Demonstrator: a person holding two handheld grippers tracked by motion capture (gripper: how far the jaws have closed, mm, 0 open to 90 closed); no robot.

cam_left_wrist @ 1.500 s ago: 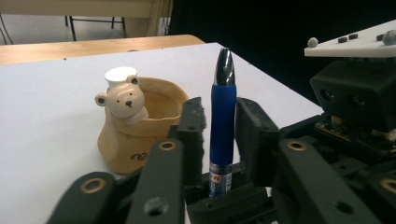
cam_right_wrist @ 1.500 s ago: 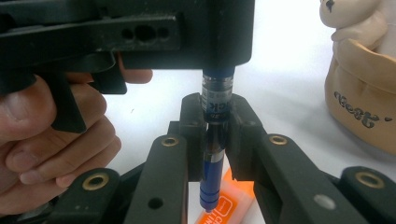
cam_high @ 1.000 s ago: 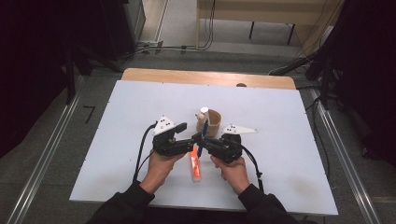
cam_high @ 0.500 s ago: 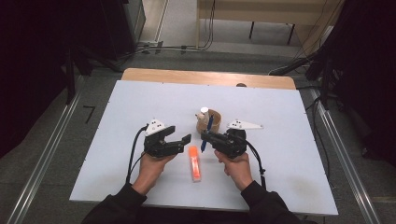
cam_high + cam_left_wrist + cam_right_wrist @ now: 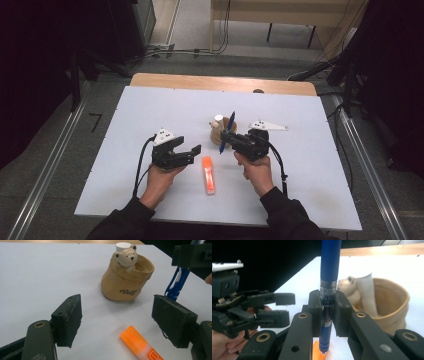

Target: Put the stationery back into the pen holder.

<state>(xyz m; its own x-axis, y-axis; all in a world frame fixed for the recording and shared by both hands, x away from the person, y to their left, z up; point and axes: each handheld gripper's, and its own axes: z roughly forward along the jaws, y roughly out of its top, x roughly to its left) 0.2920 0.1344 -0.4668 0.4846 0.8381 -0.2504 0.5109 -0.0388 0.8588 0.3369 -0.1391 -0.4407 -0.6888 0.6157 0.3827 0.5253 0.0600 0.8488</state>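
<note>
Clamping a blue pen [image 5: 329,270] upright beside the bear pot [image 5: 221,129], right gripper [image 5: 235,141]; left gripper [image 5: 192,152] spread empty near orange marker [image 5: 208,175].

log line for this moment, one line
left gripper: open, empty | right gripper: shut on blue pen | orange marker: on table | bear pot: upright

Left claw [image 5: 117,322] jaws wide apart, nothing between; orange marker [image 5: 141,345] below; bear pot [image 5: 127,280] beyond; blue pen [image 5: 176,285] right.

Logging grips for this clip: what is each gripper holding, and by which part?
Right gripper clamps the blue pen near its lower end. Left gripper holds nothing.
</note>
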